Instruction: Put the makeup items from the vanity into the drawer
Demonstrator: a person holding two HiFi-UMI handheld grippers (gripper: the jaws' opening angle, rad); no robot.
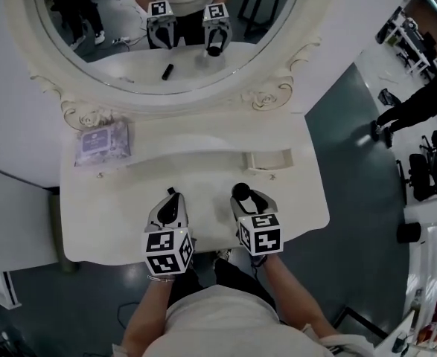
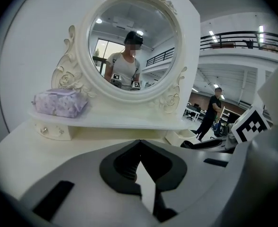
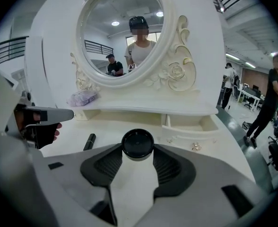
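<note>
"What's the right gripper (image 3: pixel 138 150) got hold of?"

"A black-capped bottle (image 3: pixel 138 144). Both jaws are pressed against it, and the round cap points toward the oval mirror (image 3: pixel 122 37)."

"Anything lying on the vanity top (image 3: pixel 111 129)?"

"A black tube (image 3: pixel 89 142), flat on the surface, a little way left of the bottle. On the right, the small drawer (image 3: pixel 190 123) under the shelf stands pulled out. A lilac packet (image 3: pixel 84 97) sits on the shelf's left end."

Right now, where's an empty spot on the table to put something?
The tabletop is bare left, below the purple pack, and right, before the open drawer. The middle is crowded: the left gripper, the right gripper with its black-capped jar, and a black tube.
</note>
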